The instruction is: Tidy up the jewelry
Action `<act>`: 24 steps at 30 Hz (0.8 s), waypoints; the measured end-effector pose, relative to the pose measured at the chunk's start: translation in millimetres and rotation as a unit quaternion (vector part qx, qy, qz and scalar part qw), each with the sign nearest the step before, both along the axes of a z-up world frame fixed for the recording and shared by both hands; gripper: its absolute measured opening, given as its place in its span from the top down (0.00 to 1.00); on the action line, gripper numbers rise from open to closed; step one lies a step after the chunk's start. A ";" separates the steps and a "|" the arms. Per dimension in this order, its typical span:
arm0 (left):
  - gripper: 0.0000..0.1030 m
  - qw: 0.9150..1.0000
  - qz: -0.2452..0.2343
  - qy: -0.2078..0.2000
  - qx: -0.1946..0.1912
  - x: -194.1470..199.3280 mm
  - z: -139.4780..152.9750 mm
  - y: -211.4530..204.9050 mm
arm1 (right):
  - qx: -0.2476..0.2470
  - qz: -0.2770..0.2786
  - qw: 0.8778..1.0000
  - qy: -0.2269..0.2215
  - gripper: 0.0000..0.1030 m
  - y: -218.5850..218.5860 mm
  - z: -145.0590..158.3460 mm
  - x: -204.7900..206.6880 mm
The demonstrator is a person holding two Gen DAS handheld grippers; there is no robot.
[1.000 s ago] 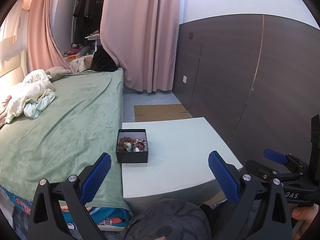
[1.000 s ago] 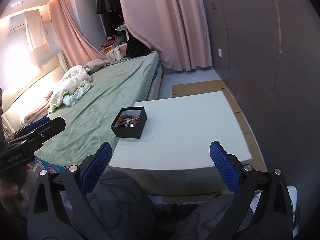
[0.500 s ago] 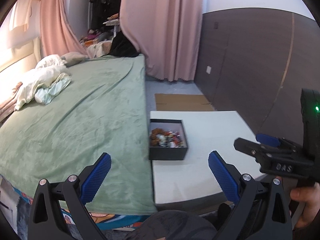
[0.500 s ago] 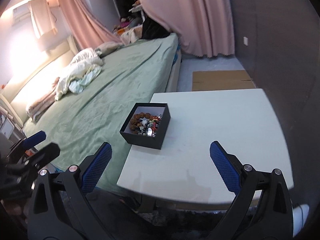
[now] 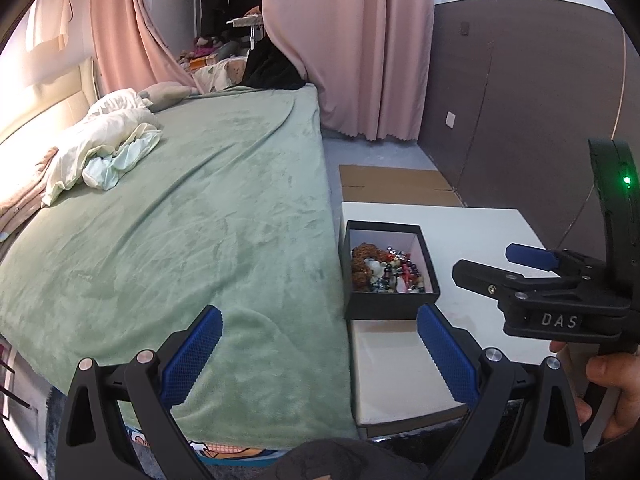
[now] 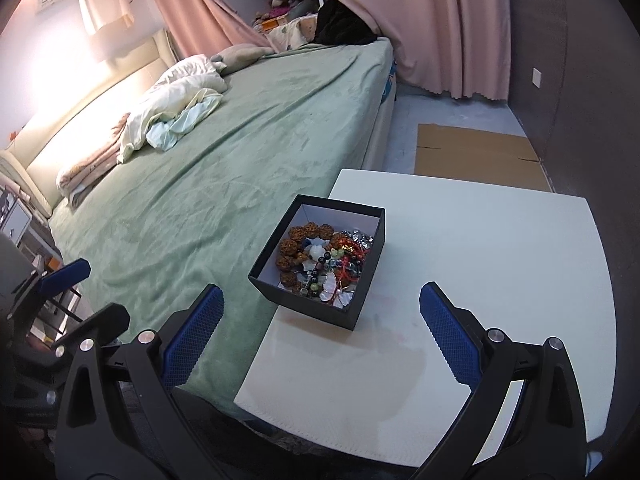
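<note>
Nearest the cameras, the left gripper [image 5: 318,354] and the right gripper [image 6: 320,332] hang with jaws spread wide and nothing between them. Just beyond, the black box [image 6: 320,264] sits at the white tabletop [image 6: 500,240] edge beside the bed [image 5: 180,232], with the jewelry [image 6: 324,264] heaped inside in a tangle. That fits pieces either gathered in or awaiting sorting; any pick would need a fine pinch.

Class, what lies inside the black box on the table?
The box holds tangled jewelry: brown bead bracelets, coloured beads, a pale butterfly piece. Whatever lies beneath the pile is hidden.
</note>
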State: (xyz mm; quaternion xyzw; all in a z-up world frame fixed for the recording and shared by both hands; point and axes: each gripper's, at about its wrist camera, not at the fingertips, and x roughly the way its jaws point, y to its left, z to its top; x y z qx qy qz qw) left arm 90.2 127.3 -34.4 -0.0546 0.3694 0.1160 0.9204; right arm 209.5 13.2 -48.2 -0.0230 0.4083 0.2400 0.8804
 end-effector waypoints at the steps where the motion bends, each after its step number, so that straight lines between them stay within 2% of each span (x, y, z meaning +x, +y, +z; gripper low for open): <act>1: 0.08 1.000 -0.001 0.002 0.002 1.9 -1.1 -0.1 | 0.000 0.001 1.000 0.001 0.05 -0.5 -1.7 0.8; 8: 0.08 1.000 -0.016 0.003 0.026 13.3 -6.4 -13.0 | 0.008 -0.005 1.000 -0.003 0.05 -15.1 -12.3 0.1; 13: 0.08 0.999 -0.034 0.024 0.032 28.1 -13.4 -27.2 | 0.018 -0.025 1.000 0.005 0.05 -37.2 -17.0 -1.7; 24: 0.08 0.998 -0.039 0.024 0.044 40.9 -16.9 -36.7 | 0.031 -0.041 0.999 0.004 0.05 -72.7 -8.8 -11.4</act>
